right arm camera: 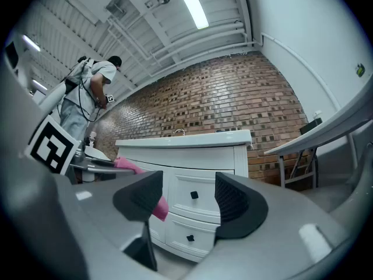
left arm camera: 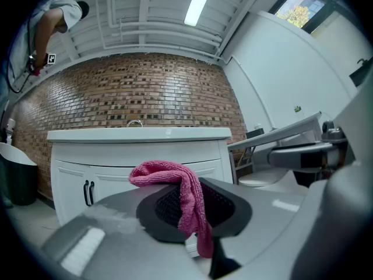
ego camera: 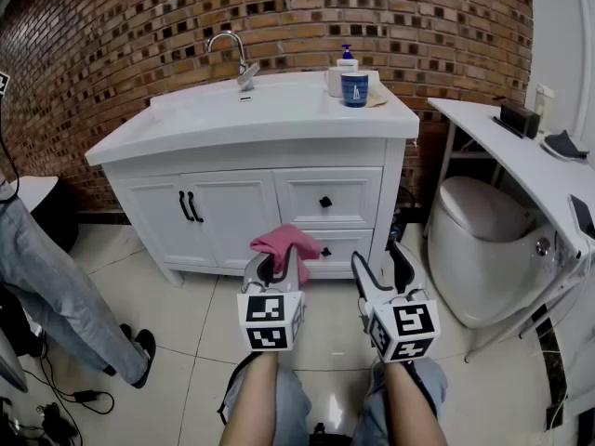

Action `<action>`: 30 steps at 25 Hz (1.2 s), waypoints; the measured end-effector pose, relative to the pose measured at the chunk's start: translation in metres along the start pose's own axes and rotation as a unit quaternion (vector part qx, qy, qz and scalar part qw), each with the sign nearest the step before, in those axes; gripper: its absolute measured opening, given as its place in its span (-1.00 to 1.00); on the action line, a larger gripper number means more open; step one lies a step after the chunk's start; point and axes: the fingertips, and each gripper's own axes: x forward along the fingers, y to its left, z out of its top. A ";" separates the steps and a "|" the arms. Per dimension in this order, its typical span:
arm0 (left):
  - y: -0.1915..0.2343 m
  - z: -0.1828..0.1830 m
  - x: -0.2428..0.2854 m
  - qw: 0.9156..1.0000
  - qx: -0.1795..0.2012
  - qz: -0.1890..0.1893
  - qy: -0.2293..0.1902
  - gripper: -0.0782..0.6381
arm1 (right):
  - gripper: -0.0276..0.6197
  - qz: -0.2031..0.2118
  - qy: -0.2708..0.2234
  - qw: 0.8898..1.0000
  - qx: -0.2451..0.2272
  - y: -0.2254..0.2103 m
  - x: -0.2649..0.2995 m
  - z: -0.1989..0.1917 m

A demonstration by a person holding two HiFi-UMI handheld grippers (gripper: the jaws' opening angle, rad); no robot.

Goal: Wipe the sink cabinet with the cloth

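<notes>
left gripper (left arm camera: 195,206): clenched on cloth, jaws pinched together with the fabric between them; lower centre of head view, pointing at cabinet
cloth (ego camera: 284,240): pink, bunched, held in left gripper; the bulk sits on top of the jaws, one end hangs down between them; in the air in front of cabinet, no contact with it visible
right gripper (right arm camera: 189,200): released, jaws apart, nothing between; the drawers show through the gap; just right of left gripper in head view
cabinet (ego camera: 232,203): white, centre of head view; two doors with black handles on the left, two drawers with black knobs on the right; all closed
sink top (ego camera: 270,110): white, on the cabinet
faucet (ego camera: 228,45): chrome, upper centre, at the back of the sink top
cup (ego camera: 354,89): blue, upright on the top's right rear corner
soap bottle (ego camera: 347,59): pump type, just behind the cup
wall (ego camera: 139,26): brick, behind the cabinet
toilet (ego camera: 483,240): white, right of the cabinet, under a white shelf (ego camera: 521,156)
bystander (ego camera: 46,286): jeans leg and dark shoe at left edge, standing on tiled floor
holder's forearms: bare, bottom centre of head view
</notes>
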 end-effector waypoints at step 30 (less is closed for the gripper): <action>0.009 -0.006 0.236 0.996 0.093 0.003 -0.007 -0.64 | -0.06 -0.011 -0.034 0.999 0.024 -0.159 0.159 0.010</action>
